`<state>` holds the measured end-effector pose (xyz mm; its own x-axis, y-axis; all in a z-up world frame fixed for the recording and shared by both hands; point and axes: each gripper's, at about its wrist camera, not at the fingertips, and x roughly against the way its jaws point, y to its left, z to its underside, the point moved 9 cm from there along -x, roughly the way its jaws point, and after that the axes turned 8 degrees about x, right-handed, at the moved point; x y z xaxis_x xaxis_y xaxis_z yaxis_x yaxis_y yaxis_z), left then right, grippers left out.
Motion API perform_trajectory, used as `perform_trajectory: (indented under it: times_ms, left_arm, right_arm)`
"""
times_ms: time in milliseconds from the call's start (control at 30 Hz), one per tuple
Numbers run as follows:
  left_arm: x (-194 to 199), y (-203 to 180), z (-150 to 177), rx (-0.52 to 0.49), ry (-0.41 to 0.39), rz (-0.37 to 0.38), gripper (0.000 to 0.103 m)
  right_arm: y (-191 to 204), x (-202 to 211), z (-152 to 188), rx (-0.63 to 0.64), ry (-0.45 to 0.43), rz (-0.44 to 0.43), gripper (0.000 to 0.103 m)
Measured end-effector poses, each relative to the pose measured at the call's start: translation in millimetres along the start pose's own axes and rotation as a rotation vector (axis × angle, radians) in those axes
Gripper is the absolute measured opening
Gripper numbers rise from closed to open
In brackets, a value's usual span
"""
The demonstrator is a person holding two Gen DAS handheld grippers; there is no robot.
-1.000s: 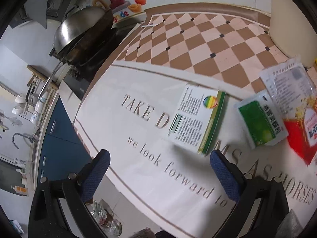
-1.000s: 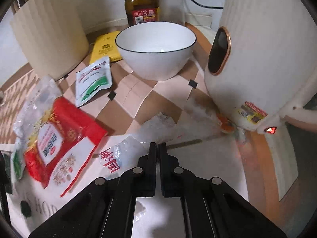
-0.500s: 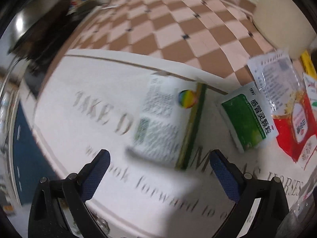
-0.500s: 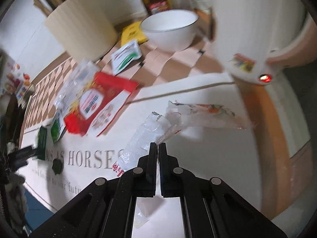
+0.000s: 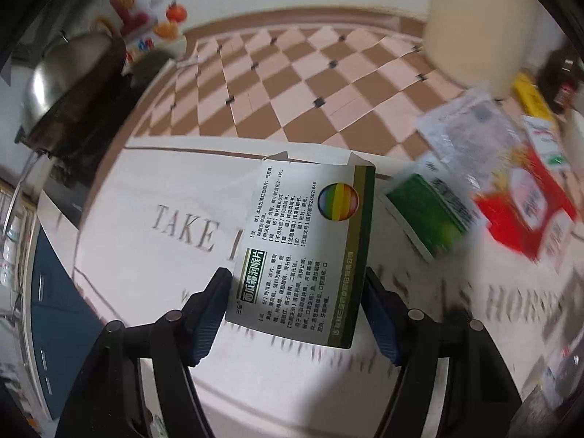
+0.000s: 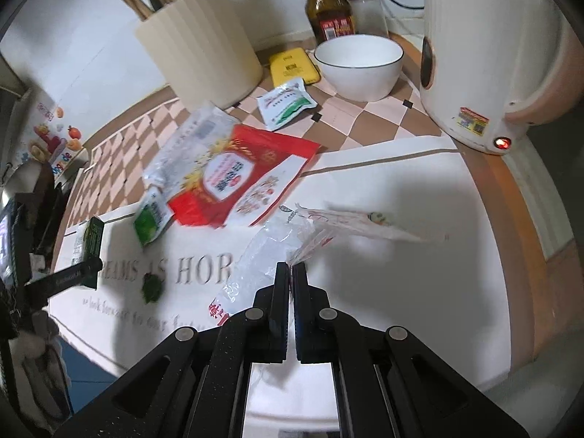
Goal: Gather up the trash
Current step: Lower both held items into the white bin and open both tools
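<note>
My left gripper [image 5: 297, 310] is shut on a white and green medicine box [image 5: 306, 252] and holds it above the white lettered mat [image 5: 164, 262]; the box also shows in the right wrist view [image 6: 91, 241]. My right gripper [image 6: 291, 273] is shut on a clear plastic wrapper [image 6: 328, 230] that hangs above the mat. A green sachet [image 5: 430, 215], a red packet [image 5: 525, 200] and a clear bag [image 5: 471, 127] lie on the counter to the right of the box. A green and white sachet [image 6: 286, 104] lies near the bowl.
A cream utensil holder [image 6: 199, 40], a white bowl [image 6: 359, 65], a brown bottle [image 6: 330, 7], a yellow item [image 6: 292, 65] and a white kettle [image 6: 485, 54] stand at the back. A wok with a steel lid [image 5: 69, 84] sits left of the counter. The counter edge runs along the front.
My left gripper has closed on the medicine box and lifted it. My right gripper has pulled back and up with the plastic wrapper, away from the kettle.
</note>
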<state>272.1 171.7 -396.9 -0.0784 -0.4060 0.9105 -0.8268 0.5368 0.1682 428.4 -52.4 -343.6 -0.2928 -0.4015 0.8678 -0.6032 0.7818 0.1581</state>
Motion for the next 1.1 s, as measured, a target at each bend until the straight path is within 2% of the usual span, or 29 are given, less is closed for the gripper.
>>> perform_trajectory:
  times_ms: [133,267,400,533,733,867,967,1100]
  left_arm:
    - [49,11,28,-0.037,-0.080,0.057,0.068]
    - [84,26,66,-0.080,-0.099,0.136,0.068]
    - [103,48,121,-0.129,-0.073,0.202,0.068]
    - [84,72,178,-0.159,0.024,0.227,0.068]
    - [17,85,268,-0.188,0.230,0.213,0.068]
    - [-59,77,320,-0.167,0.370,0.210,0.068]
    - [-123,65,349,-0.119,0.460,0.228,0.068]
    - [-213,43,382,-0.066,0.559,0.242,0.068]
  right_arm:
    - [19,34,23,0.000,-0.037,0.010,0.002]
    - [42,67,63,0.010,-0.053,0.035,0.002]
    - [70,88,127,0.019,-0.025,0.047,0.002]
    - [91,84,200,0.001,0.049,0.035,0.002]
    - [98,28,312,-0.057,0.208,-0.031,0.002]
    - [89,-41,385,-0.108,0.329,-0.084,0.002]
    - [79,-110,435,-0.146,0.405,-0.149,0.002]
    - [66,-197,478,-0.154,0.455,-0.224,0.002]
